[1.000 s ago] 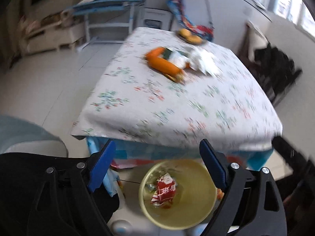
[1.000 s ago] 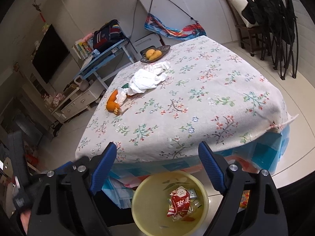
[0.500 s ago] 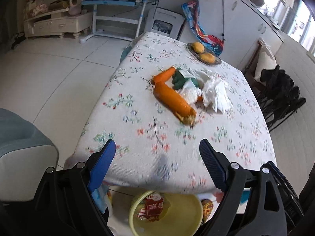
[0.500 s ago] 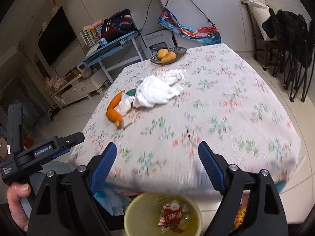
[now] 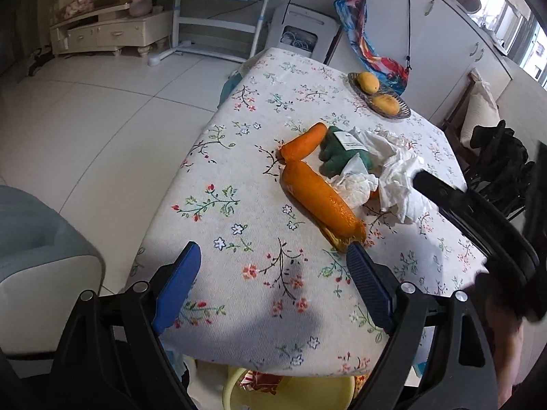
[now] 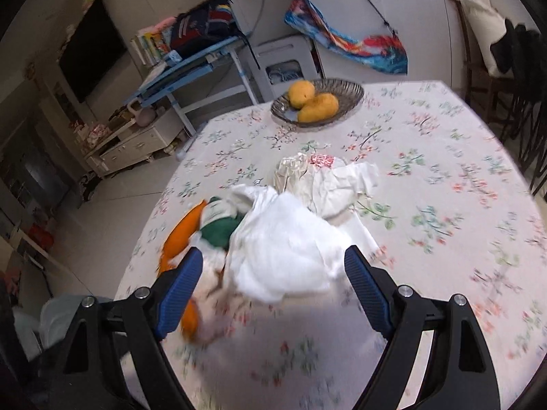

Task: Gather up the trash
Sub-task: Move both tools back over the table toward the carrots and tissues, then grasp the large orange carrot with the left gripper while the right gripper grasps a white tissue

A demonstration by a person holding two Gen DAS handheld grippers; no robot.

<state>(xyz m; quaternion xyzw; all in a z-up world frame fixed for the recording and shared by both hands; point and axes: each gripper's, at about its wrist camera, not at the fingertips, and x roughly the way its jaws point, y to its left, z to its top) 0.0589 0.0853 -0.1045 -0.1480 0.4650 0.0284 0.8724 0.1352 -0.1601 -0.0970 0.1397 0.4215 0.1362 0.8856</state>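
A heap of trash lies mid-table: a long orange wrapper (image 5: pixel 321 201), a shorter orange piece (image 5: pixel 303 140), a green packet (image 5: pixel 338 153) and crumpled white tissue (image 5: pixel 400 174). My left gripper (image 5: pixel 273 251) hovers open over the near tablecloth, its right fingertip close to the long wrapper's near end. My right gripper (image 6: pixel 273 259) has its jaws closing around the white tissue (image 6: pixel 283 249), pads not touching it. The orange wrapper (image 6: pixel 181 232) and green packet (image 6: pixel 218 229) lie to its left. The right tool's black arm (image 5: pixel 478 218) reaches in over the tissue.
A yellow bin (image 5: pixel 290 393) holding a red wrapper sits on the floor under the near table edge. A dish with two mangoes (image 6: pixel 318 102) stands at the far side. A grey seat (image 5: pixel 41 239) is at left, black chairs (image 5: pixel 502 164) at right.
Both grippers moved forward from above the yellow bin to over the table. The right one reached the white tissue and its jaws narrowed slightly. The bin slid nearly out of view.
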